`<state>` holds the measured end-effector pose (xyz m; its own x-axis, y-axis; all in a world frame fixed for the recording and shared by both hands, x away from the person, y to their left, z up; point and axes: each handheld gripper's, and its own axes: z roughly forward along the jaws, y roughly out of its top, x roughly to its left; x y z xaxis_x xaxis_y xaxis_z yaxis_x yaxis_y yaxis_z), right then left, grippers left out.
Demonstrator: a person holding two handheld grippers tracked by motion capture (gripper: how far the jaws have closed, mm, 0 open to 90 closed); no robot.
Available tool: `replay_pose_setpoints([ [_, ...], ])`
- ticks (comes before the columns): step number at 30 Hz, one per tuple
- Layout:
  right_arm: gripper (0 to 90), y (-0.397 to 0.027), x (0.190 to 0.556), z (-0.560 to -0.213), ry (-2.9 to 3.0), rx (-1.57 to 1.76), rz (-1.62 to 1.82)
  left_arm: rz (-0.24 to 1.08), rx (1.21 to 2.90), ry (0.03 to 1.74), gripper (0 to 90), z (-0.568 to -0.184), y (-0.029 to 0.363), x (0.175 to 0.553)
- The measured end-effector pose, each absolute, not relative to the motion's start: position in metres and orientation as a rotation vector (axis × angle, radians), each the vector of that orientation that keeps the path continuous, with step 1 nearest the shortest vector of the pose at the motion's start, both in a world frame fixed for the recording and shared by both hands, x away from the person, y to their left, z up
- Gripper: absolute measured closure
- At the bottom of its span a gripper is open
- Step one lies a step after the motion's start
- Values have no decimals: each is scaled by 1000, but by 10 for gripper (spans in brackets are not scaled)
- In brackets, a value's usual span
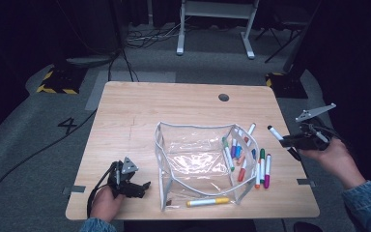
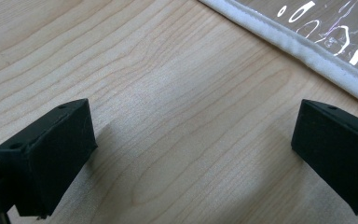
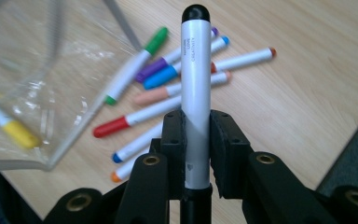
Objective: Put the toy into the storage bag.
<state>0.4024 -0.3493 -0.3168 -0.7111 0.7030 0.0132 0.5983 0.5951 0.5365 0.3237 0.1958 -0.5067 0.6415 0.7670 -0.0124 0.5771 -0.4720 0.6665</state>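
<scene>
At the right edge of the table: the right gripper [image 1: 290,140] hangs in the air, pinching a black-capped marker [image 3: 196,93].
Left gripper [image 1: 134,186]: jaws spread, empty, resting near-left beside the clear pouch [image 1: 198,162].
In the pouch: one yellow marker [image 1: 207,201].
Left to do: likely most of it; the loose markers [image 1: 256,164] lie by the pouch's right side.

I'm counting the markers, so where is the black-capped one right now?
The black-capped marker is clamped in the right gripper, lifted off the table's right edge, just right of the loose markers beside the clear pouch.
</scene>
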Motion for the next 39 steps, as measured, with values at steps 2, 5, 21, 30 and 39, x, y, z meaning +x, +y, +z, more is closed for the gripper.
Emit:
replay_pose_setpoints([
  [2, 767, -339, 399, -308, 2636, 1042, 780, 379, 2216, 1043, 0, -507, 196, 324],
  [5, 767, -328, 395, -300, 2655, 995, 793, 382, 2217, 1041, 0, -507, 196, 324],
  [21, 766, -234, 373, -259, 2810, 609, 830, 383, 2217, 1041, 0, -507, 196, 324],
  [30, 766, -183, 366, -258, 2888, 457, 779, 373, 2215, 1046, 0, -507, 196, 325],
  [39, 766, -146, 364, -276, 2959, 337, 722, 383, 2219, 1042, 0, -506, 196, 327],
])
